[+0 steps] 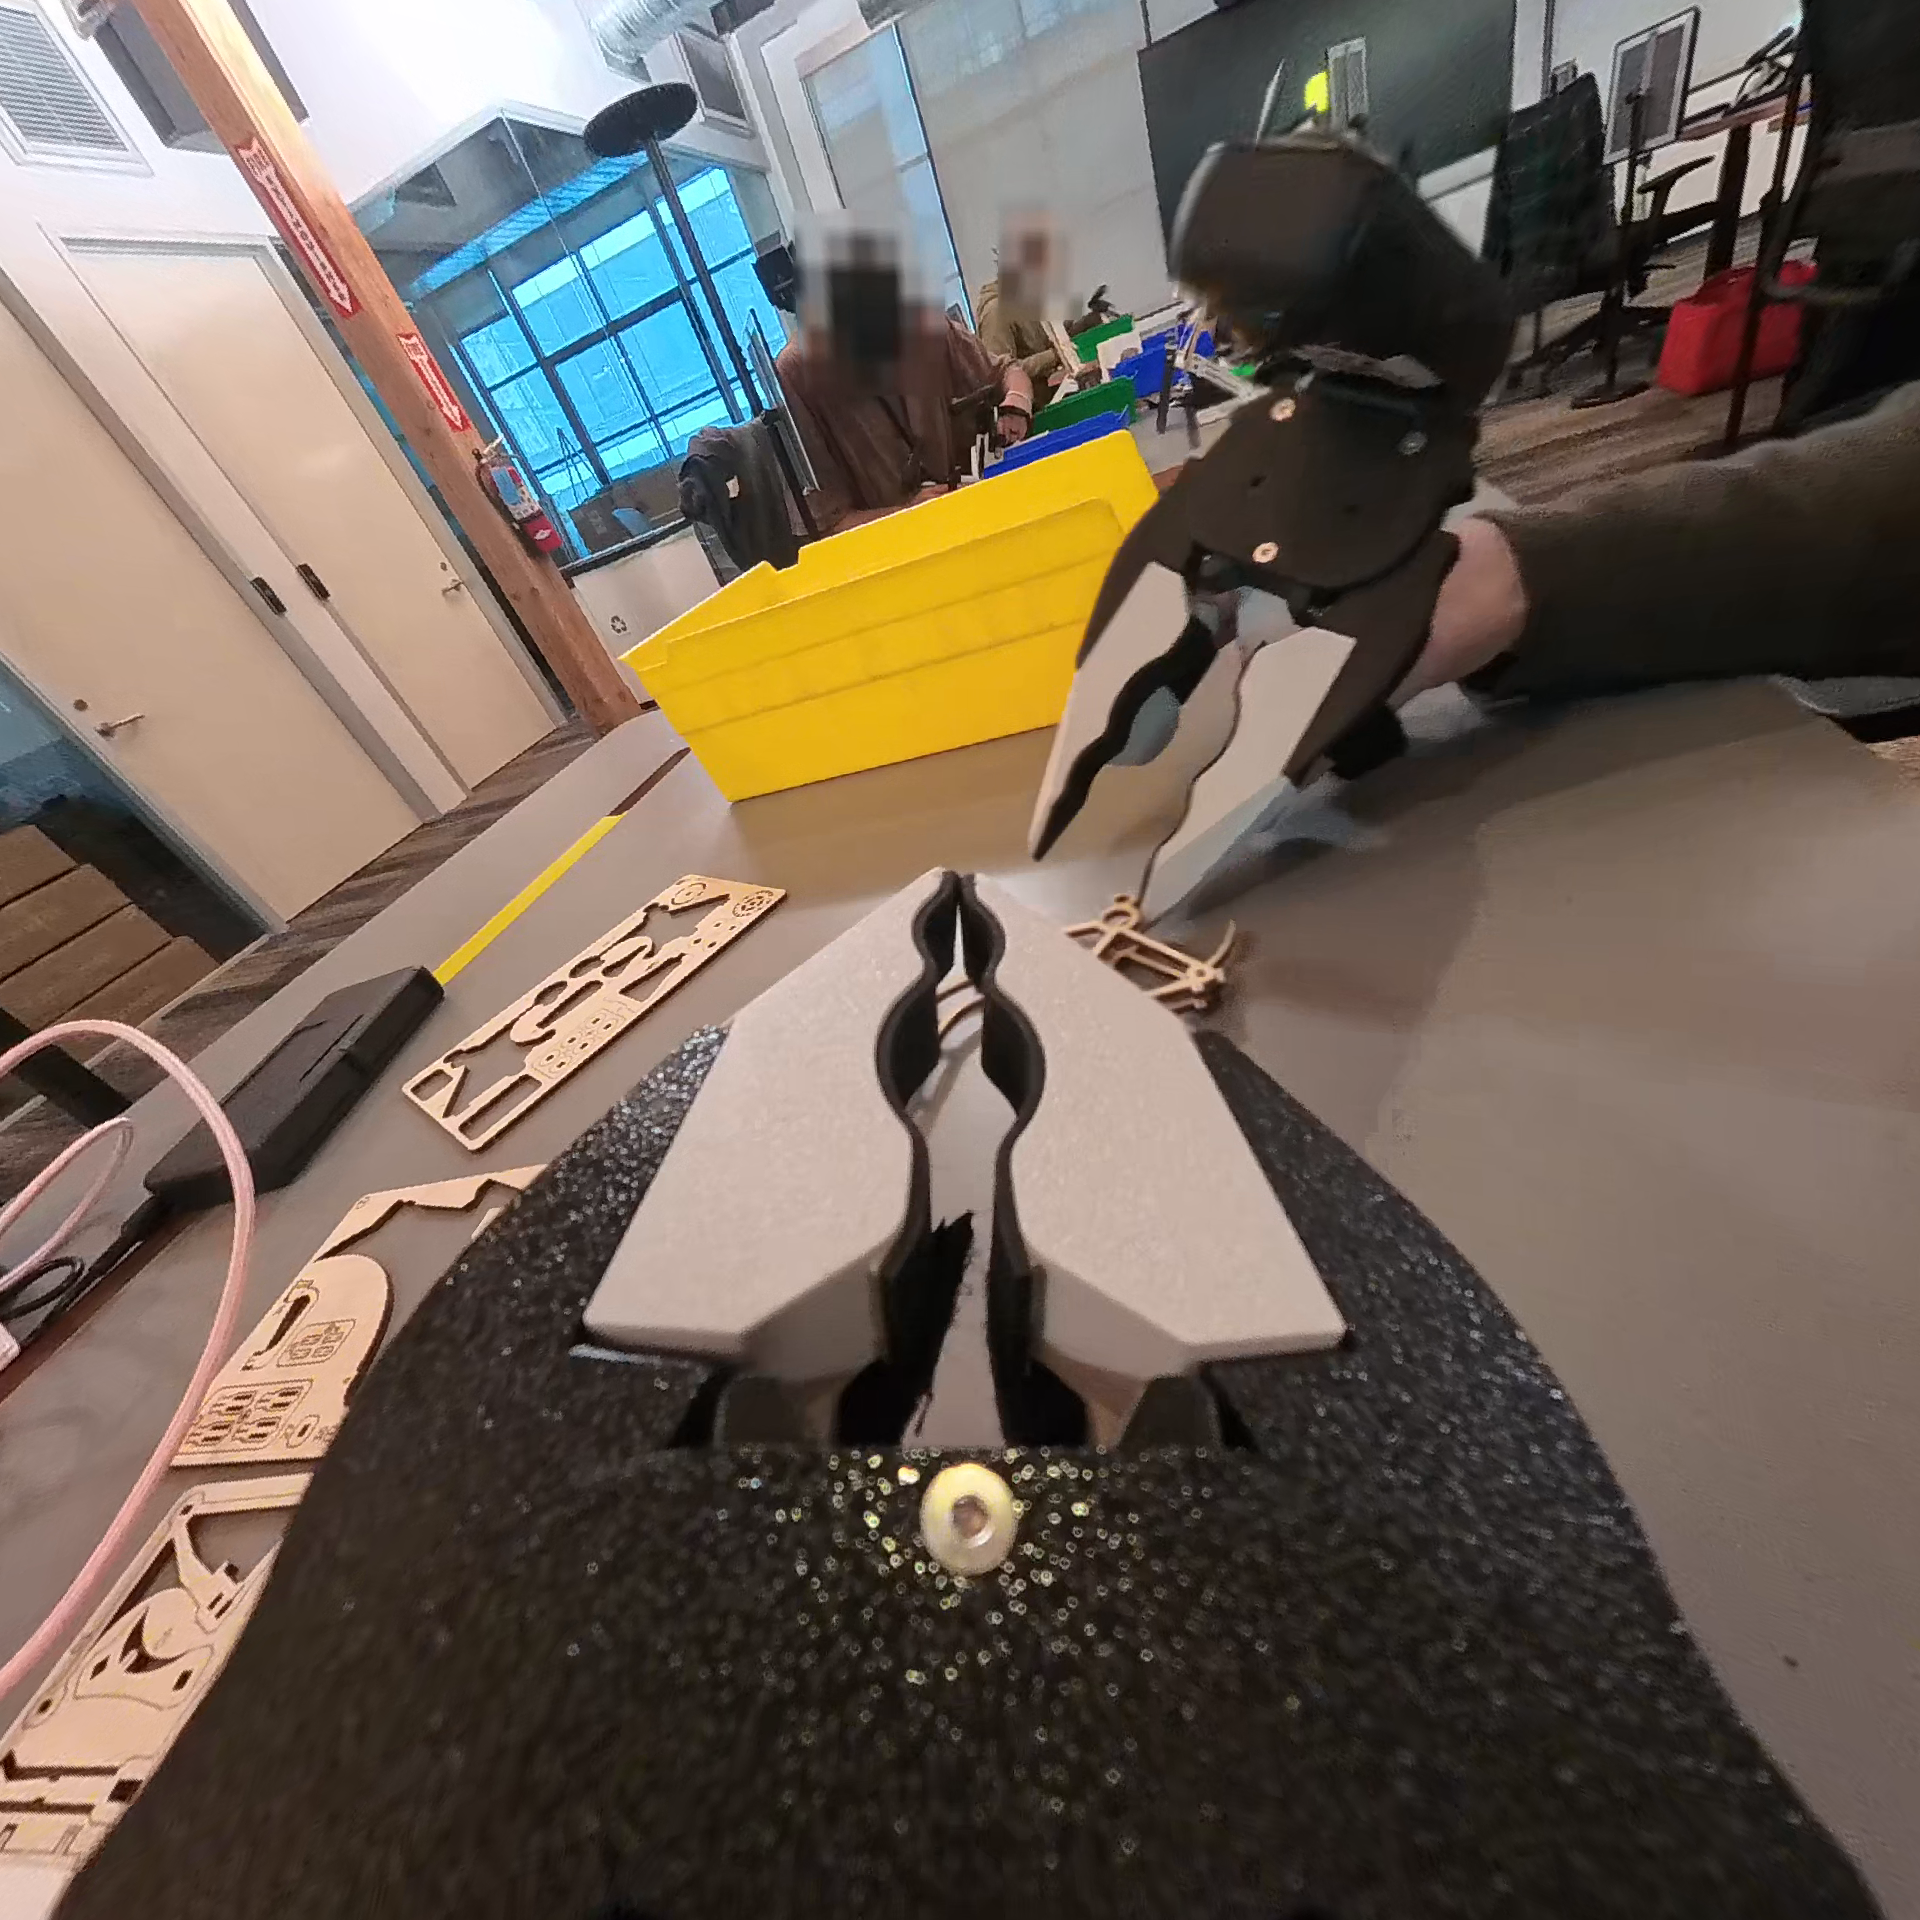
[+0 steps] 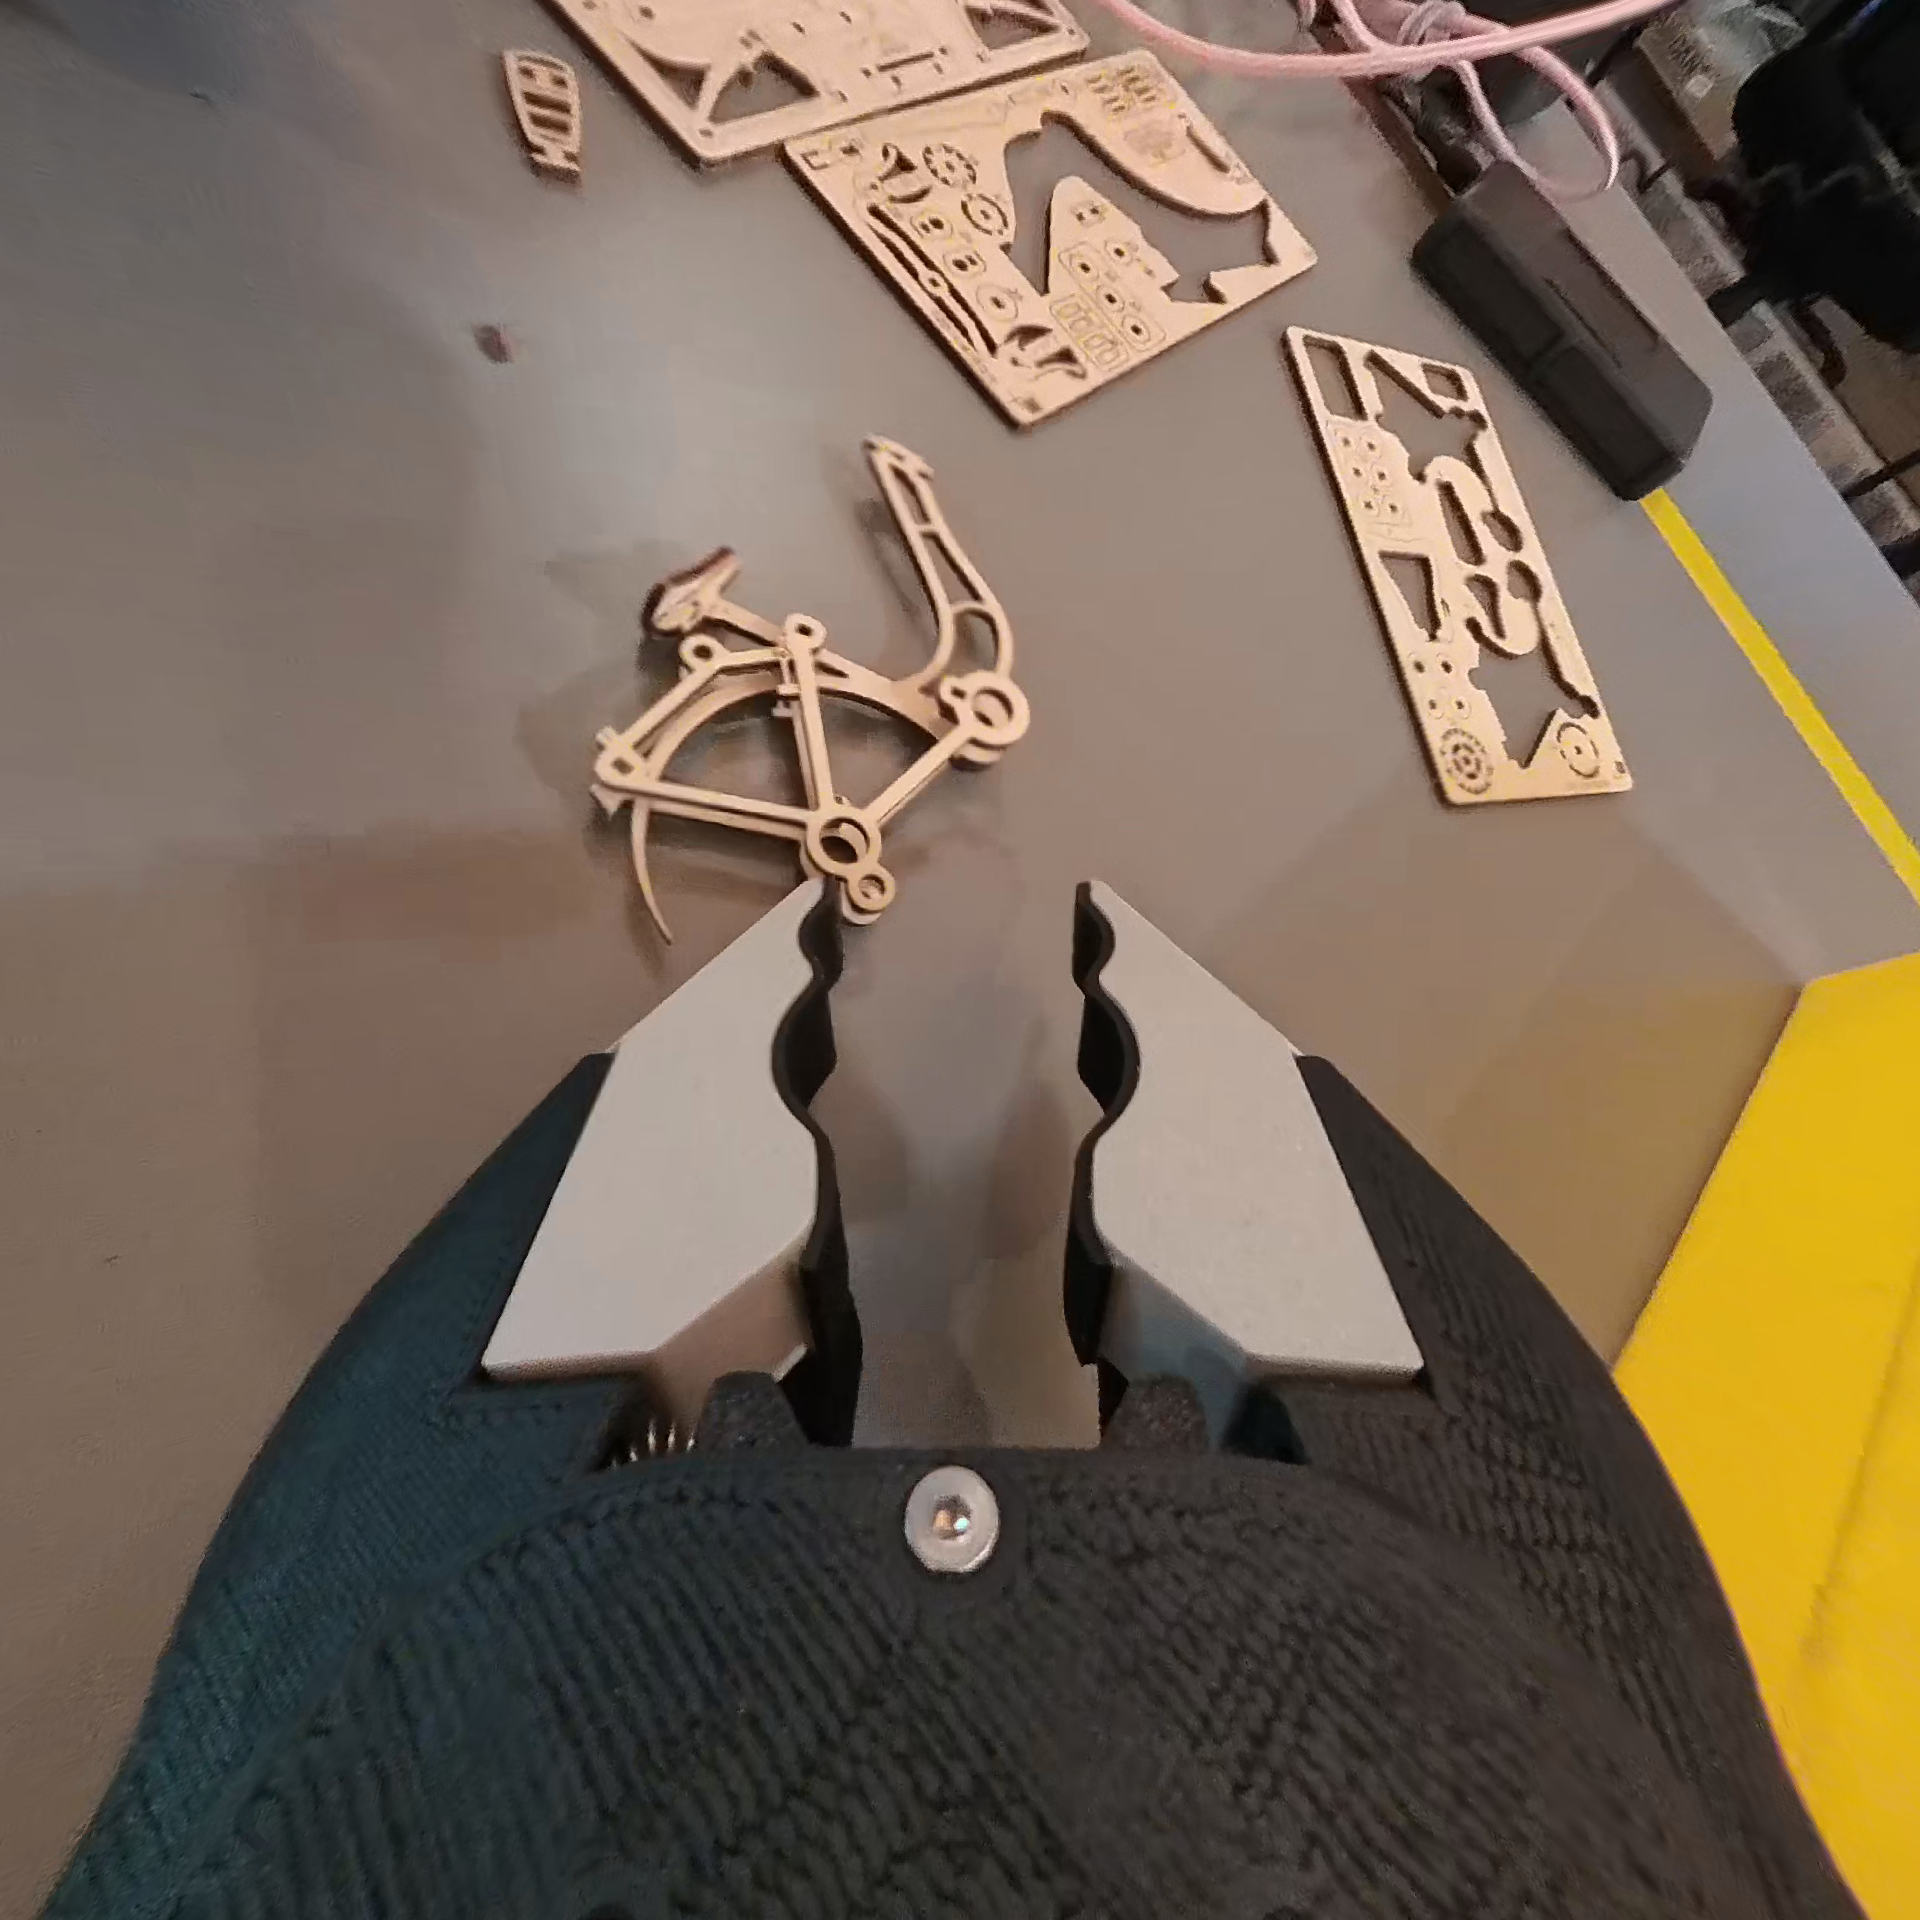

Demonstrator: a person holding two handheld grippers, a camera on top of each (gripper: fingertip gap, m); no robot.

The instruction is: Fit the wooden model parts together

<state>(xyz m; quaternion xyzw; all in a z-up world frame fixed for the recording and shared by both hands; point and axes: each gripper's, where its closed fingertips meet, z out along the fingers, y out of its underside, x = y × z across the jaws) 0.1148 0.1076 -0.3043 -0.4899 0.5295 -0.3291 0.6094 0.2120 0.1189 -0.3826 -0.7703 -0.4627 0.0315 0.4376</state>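
A partly built wooden bicycle-like frame lies flat on the grey table; in the left wrist view it sits just past my left fingertips, to the right. My right gripper is open and empty, its left fingertip almost touching the frame's lower ring. In the left wrist view the right gripper points down at the table beside the frame. My left gripper is shut with nothing visibly held, low over the table. A thin wooden curve shows through the gap between its jaws.
Laser-cut wooden sheets lie beyond the frame, with a small loose piece. A yellow bin stands at the table's far side. A black box and a pink cable lie near the edge. People sit at another table behind. The grippers' ends are close to 12 cm from one another.
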